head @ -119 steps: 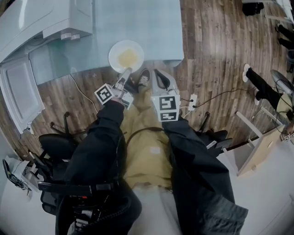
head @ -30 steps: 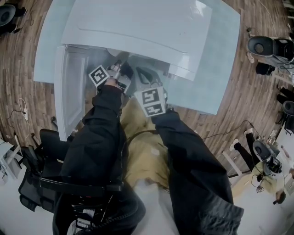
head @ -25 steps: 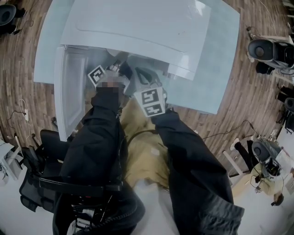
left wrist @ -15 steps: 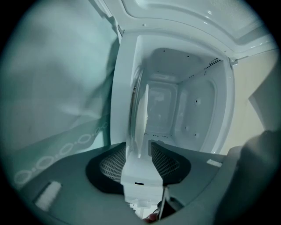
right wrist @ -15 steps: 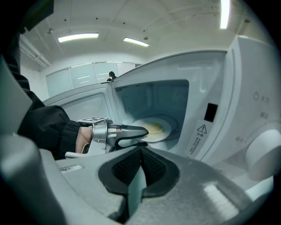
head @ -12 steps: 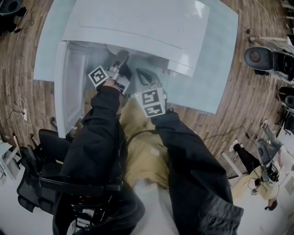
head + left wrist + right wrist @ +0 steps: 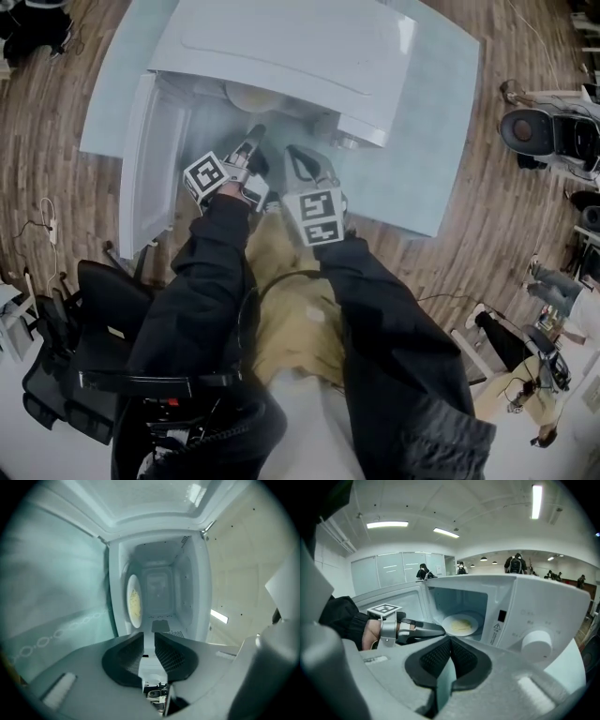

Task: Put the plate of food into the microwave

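The white plate of yellow food (image 7: 134, 602) rests inside the open white microwave (image 7: 300, 47); it also shows in the right gripper view as the plate (image 7: 460, 624) and from above as a plate rim (image 7: 246, 97). My left gripper (image 7: 149, 637) hangs just outside the cavity, apart from the plate. Its jaws are closing with a narrow gap and nothing between them. It appears from above as the left gripper (image 7: 255, 133). My right gripper (image 7: 450, 641) is shut on nothing, beside it in front of the microwave, seen overhead as the right gripper (image 7: 292, 152).
The microwave door (image 7: 150, 159) stands swung open to the left. A control knob (image 7: 536, 644) sits on the front panel at the right. The microwave stands on a pale glass table (image 7: 431, 141). Black office chairs (image 7: 103, 309) are at my left.
The left gripper has drawn back out of the microwave toward me, with the plate left inside. The right gripper has barely moved.
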Tool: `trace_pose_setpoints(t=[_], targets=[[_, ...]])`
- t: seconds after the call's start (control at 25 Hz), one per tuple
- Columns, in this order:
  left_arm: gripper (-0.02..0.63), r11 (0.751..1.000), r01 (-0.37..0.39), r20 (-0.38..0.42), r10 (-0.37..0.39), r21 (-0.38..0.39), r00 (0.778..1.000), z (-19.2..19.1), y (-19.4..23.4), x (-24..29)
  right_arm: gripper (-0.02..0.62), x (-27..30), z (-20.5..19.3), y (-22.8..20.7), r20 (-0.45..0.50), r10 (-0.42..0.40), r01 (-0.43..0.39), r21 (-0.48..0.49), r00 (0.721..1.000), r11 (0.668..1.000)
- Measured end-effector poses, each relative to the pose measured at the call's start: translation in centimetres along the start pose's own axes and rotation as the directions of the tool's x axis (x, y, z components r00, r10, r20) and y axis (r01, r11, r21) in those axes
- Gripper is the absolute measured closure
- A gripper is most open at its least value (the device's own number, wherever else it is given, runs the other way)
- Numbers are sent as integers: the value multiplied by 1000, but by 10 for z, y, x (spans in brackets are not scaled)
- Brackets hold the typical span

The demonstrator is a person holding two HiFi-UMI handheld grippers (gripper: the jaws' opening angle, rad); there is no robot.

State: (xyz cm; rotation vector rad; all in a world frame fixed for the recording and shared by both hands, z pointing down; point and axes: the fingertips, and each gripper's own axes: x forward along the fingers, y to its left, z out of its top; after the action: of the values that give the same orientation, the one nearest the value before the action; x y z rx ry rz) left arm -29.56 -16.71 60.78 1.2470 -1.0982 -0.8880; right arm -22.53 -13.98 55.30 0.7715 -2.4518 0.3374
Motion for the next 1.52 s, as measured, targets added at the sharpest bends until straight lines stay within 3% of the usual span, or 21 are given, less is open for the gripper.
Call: trace_pose_setpoints(t=[0.12, 0.28, 0.48, 0.68, 0.84, 1.08, 1.16, 1.36, 1.52], targets=[[602, 996, 23, 23, -25, 88, 999, -6, -30, -11, 597, -20, 17, -5, 58, -18, 17, 14, 998, 1000], [611, 977, 45, 21, -50, 207, 999, -20, -73, -23, 597, -54, 46, -12, 147, -38, 34, 30, 988, 999], [611, 919, 55, 15, -66, 390, 998, -40, -131, -30, 597, -97, 78, -21, 237, -64, 53, 53, 969, 997], [611, 781, 35, 22, -62, 623, 998, -56, -192, -25, 597, -135, 107, -40, 320, -104, 88, 65, 942, 994], [611, 640, 20, 30, -67, 768, 997, -72, -244, -24, 597, -164, 135, -50, 375, -127, 109, 68, 918, 992], [611, 422, -13, 63, -104, 906, 993, -93, -310, -28, 597, -200, 169, -59, 434, -144, 133, 56, 889, 990], [611, 364, -28, 74, -115, 931, 991, -97, -325, -31, 597, -209, 178, -61, 452, -147, 140, 47, 880, 989], [611, 258, -63, 98, -125, 964, 987, -111, -348, -35, 597, -230, 195, -65, 492, -154, 153, 44, 857, 987], [611, 213, -70, 98, -123, 974, 988, -117, -354, -37, 598, -234, 200, -62, 503, -156, 157, 41, 850, 987]])
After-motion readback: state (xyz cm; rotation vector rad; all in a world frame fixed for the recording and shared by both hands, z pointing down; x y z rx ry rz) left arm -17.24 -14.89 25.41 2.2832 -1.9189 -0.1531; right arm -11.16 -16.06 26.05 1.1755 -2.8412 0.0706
